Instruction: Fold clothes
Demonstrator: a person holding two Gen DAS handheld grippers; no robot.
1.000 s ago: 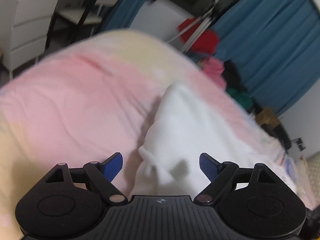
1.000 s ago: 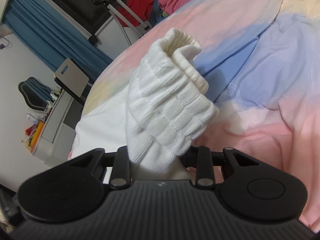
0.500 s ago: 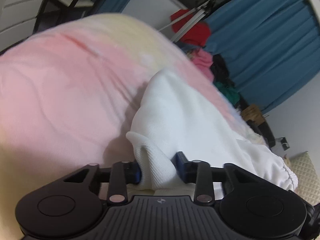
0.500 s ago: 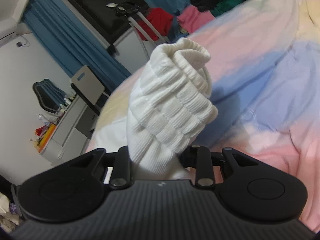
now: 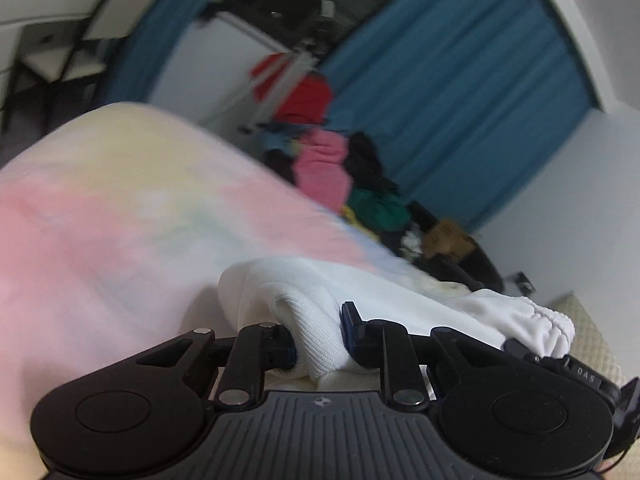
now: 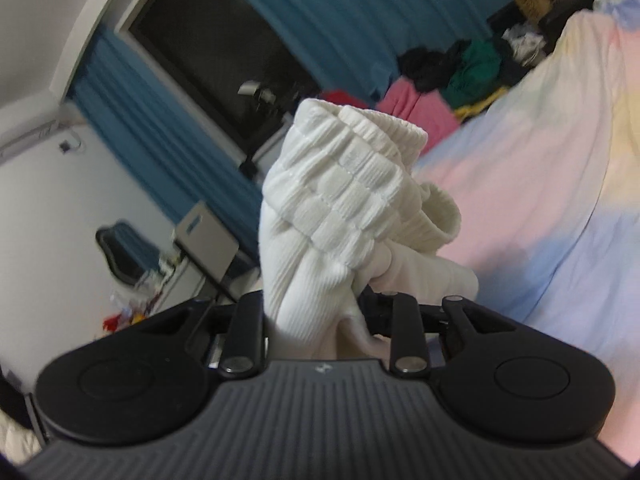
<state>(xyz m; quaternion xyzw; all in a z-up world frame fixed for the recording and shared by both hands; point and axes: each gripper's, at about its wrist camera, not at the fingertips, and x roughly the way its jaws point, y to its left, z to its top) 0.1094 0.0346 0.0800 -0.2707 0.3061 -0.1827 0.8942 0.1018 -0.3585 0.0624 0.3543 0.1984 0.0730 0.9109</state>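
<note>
white ribbed garment (image 6: 344, 216), pastel tie-dye bedsheet (image 5: 120, 216), blue curtains (image 5: 440, 92)

**White ribbed garment pinched at frame centre**

The right gripper (image 6: 316, 312) clamps a bunched white ribbed garment (image 6: 340, 208), which rises to mid-frame. A pastel bedsheet (image 6: 560, 208) fills the right side; blue curtains (image 6: 320, 12) and piled clothes (image 6: 452, 76) sit along the top.

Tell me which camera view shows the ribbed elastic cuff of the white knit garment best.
The right wrist view: the ribbed elastic cuff rises sharp and close above the right gripper, which clamps the white knit garment. The left wrist view shows it small, gathered at the far right.
</note>
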